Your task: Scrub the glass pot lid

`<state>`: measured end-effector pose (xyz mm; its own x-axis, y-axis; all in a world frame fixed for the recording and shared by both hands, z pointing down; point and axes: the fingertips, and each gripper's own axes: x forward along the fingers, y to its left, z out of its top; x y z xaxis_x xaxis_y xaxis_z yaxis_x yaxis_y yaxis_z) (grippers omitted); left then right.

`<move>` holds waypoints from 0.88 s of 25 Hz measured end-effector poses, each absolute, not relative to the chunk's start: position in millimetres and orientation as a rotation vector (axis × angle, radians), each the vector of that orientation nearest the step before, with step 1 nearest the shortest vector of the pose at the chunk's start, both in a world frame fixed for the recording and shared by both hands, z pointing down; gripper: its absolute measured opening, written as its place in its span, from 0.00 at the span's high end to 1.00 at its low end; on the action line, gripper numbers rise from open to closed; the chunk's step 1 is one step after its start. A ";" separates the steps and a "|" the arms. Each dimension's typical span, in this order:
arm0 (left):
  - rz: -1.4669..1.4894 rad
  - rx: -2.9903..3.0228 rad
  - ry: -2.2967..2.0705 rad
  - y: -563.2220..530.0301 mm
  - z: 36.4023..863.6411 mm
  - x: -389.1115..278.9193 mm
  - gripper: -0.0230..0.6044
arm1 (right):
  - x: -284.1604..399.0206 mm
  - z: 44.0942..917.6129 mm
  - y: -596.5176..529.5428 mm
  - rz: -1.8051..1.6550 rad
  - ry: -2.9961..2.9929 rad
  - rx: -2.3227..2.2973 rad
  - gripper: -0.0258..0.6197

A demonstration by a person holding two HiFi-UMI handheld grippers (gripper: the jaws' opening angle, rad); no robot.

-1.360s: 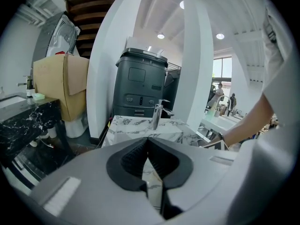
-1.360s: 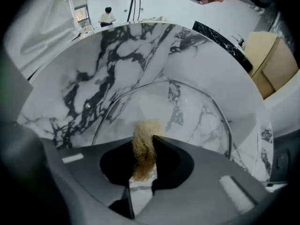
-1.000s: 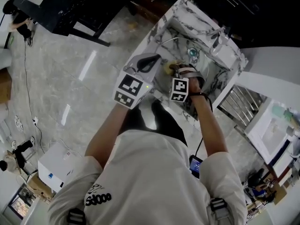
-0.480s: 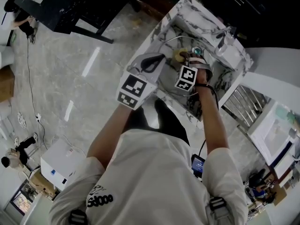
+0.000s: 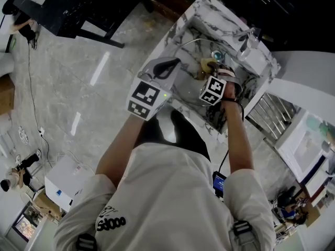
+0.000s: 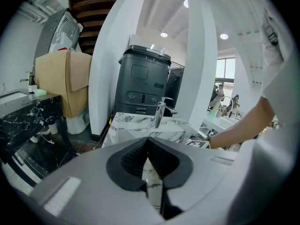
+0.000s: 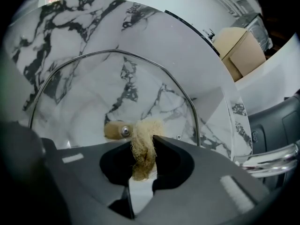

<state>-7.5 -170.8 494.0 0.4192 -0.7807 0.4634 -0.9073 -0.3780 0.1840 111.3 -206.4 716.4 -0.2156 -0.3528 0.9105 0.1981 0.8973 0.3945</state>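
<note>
The glass pot lid [image 5: 189, 82] with a metal rim stands tilted in the marble sink [image 5: 207, 15]. My left gripper [image 5: 170, 66] is at the lid's left edge. Its jaws are closed together in the left gripper view [image 6: 148, 142], where the clear glass hardly shows. My right gripper [image 5: 208, 73] is shut on a beige fibrous scrubber [image 7: 144, 137]. The scrubber presses on the lid's glass [image 7: 93, 93], right beside the screw of the lid's knob [image 7: 124, 131]. The right gripper's jaws [image 7: 143, 148] pinch the scrubber at its middle.
A chrome faucet [image 5: 246, 38] stands at the sink's far right edge, also seen as a faucet [image 6: 161, 111] past the left jaws. The drain [image 5: 215, 55] lies beyond the scrubber. A dark grey bin [image 6: 143, 86] and a cardboard box [image 6: 63, 81] stand behind the sink block.
The right gripper has carried the scrubber across the lid, to the right and away from the left gripper. The left gripper has stayed almost still at the lid's edge.
</note>
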 end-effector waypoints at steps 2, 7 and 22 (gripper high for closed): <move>0.422 2.265 -1.444 -170.6 494.9 -8.9 0.95 | 117.8 717.7 -198.6 -0.483 -1.718 0.113 0.86; 0.426 2.262 -1.450 -169.0 495.5 -10.3 0.95 | 124.5 714.1 -175.6 -0.375 -1.744 0.078 0.86; 0.447 2.249 -1.453 -160.8 500.3 -11.3 0.95 | 96.9 708.3 -125.4 -0.373 -1.817 -0.103 0.86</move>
<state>-11.3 -160.8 500.3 0.4012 -0.7787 0.4824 -0.9152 -0.3632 0.1748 96.9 -125.4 708.3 -0.2790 -0.1229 0.9524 0.2626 0.9442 0.1988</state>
